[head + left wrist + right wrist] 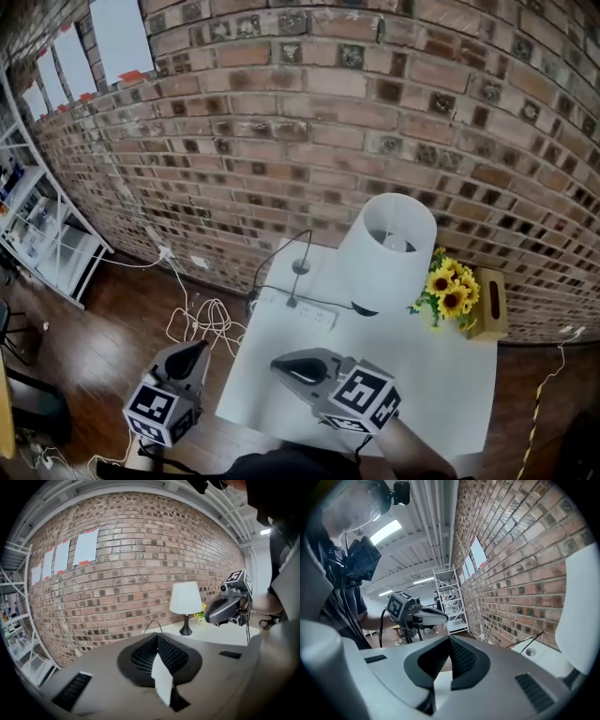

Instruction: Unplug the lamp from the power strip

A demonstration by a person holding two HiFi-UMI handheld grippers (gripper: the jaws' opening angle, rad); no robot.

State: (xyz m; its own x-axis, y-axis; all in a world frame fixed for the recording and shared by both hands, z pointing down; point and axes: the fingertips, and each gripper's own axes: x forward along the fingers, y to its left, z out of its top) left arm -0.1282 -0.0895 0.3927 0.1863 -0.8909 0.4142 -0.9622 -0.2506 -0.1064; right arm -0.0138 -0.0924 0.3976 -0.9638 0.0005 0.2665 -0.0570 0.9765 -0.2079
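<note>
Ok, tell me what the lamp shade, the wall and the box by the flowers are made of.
Lamp shade: matte white, probably fabric or paper; no gloss. Wall: rough bare brick, mortar joints visible. Box: flat tan faces, maybe pale wood or card; too small to tell.

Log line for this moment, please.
left tool shut, empty | right tool shut, empty | lamp plugged into power strip | neither tool touching it

Near half of table (pixel 441 375) bare — lamp (pixel 386 251), flowers (pixel 450 286) crowd far edge, brick wall (pixel 328 122) behind.
</note>
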